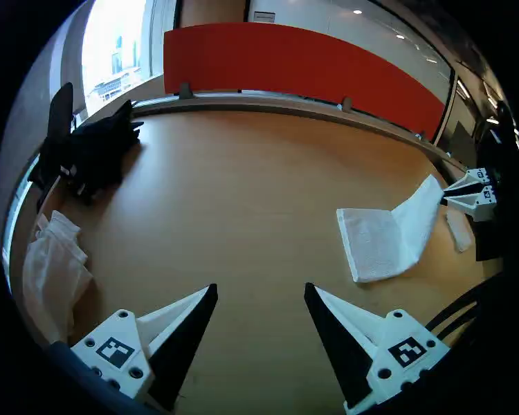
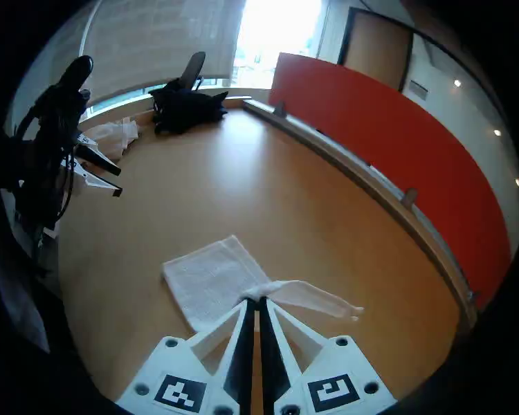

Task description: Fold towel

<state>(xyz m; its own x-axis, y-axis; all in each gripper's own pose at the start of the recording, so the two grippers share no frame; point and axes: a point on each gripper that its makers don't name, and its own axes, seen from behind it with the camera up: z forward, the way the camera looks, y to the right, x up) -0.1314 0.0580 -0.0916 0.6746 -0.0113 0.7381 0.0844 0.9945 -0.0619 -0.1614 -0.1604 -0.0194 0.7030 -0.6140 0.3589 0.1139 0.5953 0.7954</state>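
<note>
White towel [image 2: 207, 277] lies flat on wooden table [image 2: 259, 187], near edge raised, probably start of fold. Right gripper [image 2: 258, 301] fingers closed, pinching that edge, apparently to carry it across. Left gripper [image 1: 259, 289] fingers spread, empty, well apart from towel.

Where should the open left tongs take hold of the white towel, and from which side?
Probably the free end of the lifted flap, whose other end the right tongs pinch. It seems raised off the table, so a finger can slide beneath; the rest of the white towel lies flat. Bring the left tongs in low from that end's side.
</note>
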